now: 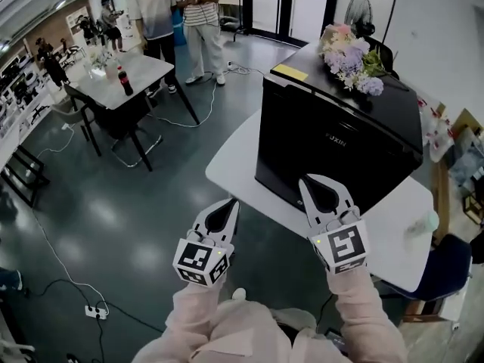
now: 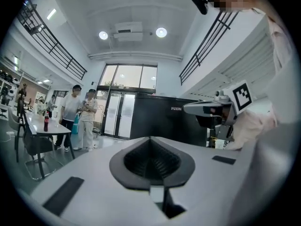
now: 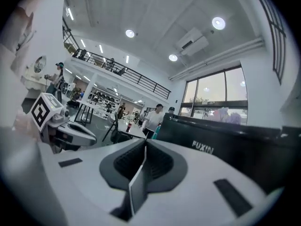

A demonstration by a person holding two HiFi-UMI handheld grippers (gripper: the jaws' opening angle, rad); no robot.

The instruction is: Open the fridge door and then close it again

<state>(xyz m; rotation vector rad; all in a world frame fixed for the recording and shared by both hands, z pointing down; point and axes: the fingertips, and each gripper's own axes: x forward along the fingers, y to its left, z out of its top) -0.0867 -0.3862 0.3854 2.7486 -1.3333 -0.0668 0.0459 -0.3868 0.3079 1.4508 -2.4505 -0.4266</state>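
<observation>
A black mini fridge point(image 1: 333, 138) marked FUXIN stands on a white round table point(image 1: 231, 165), its front door closed. My left gripper point(image 1: 231, 204) hovers over the floor just off the table's near edge, left of the fridge, jaws together and holding nothing. My right gripper point(image 1: 306, 180) is shut and empty, its tip in front of the lower part of the fridge door. In the left gripper view the shut jaws point(image 2: 150, 139) point at the fridge point(image 2: 160, 119). The right gripper view shows the shut jaws point(image 3: 144, 142) with the fridge point(image 3: 235, 142) to the right.
A bunch of flowers point(image 1: 349, 55) and a yellow note point(image 1: 290, 72) lie on the fridge top. Behind at left stand a table with a cola bottle point(image 1: 125, 80), dark chairs and two people point(image 1: 178, 13). Cables and a power strip point(image 1: 94, 311) cross the floor. A blue chair point(image 1: 446, 267) is at right.
</observation>
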